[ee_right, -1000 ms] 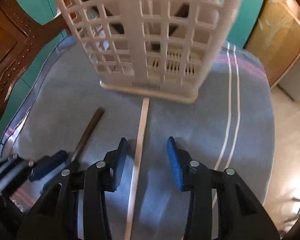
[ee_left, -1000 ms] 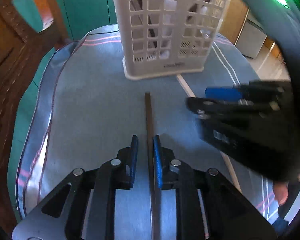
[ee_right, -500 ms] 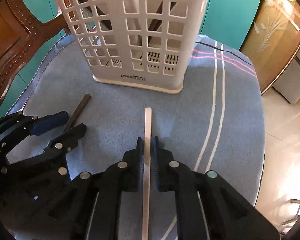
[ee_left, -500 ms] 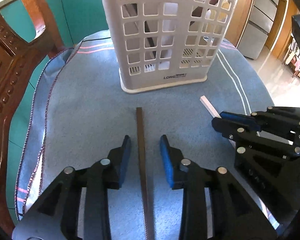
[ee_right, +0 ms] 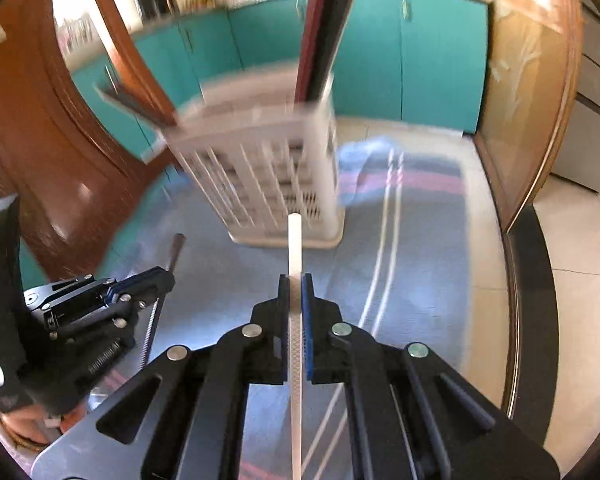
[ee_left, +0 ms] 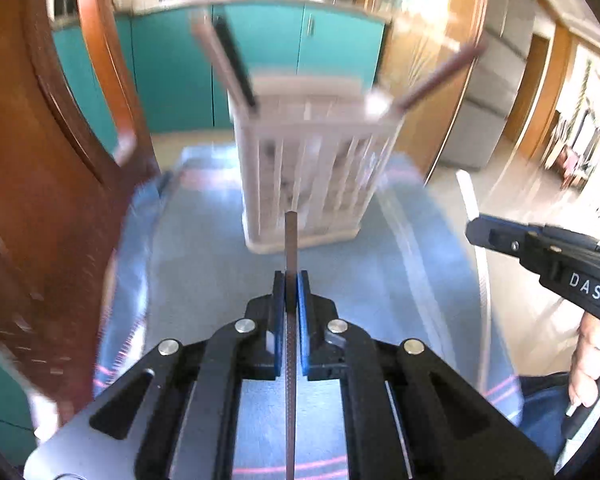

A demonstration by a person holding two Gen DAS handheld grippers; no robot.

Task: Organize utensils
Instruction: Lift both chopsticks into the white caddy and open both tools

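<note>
**A:** Teal cupboards and a carved wooden chair behind, blue striped cloth over the table (ee_right: 420, 248), and both grippers are up off it. What have they got?

**B:** One stick each. The left gripper (ee_left: 291, 280) has its jaws just closed on a dark brown chopstick (ee_left: 291, 240), clamped tight. The right gripper (ee_right: 295, 284) has just closed too, pinching a white chopstick (ee_right: 294, 240).

**A:** And the target?

**B:** That white slotted basket (ee_left: 312, 184), standing toward the far edge of the table. It lies straight ahead of both sets of jaws, and each stick's long axis runs along its gripper, tip aimed at the basket's lower wall.

**A:** So too low to go in?

**B:** I'd say so. The open top sits above both tips, so each stick needs lifting and tipping end-down over the rim. Neither hand looks clearly nearer.

**A:** Count for me.

**B:** Two sticks in hand, one brown, one white. Several dark and reddish sticks already poke out of the basket; motion blur stops an exact count. One basket, and nothing loose left on the cloth that I can see.
</note>
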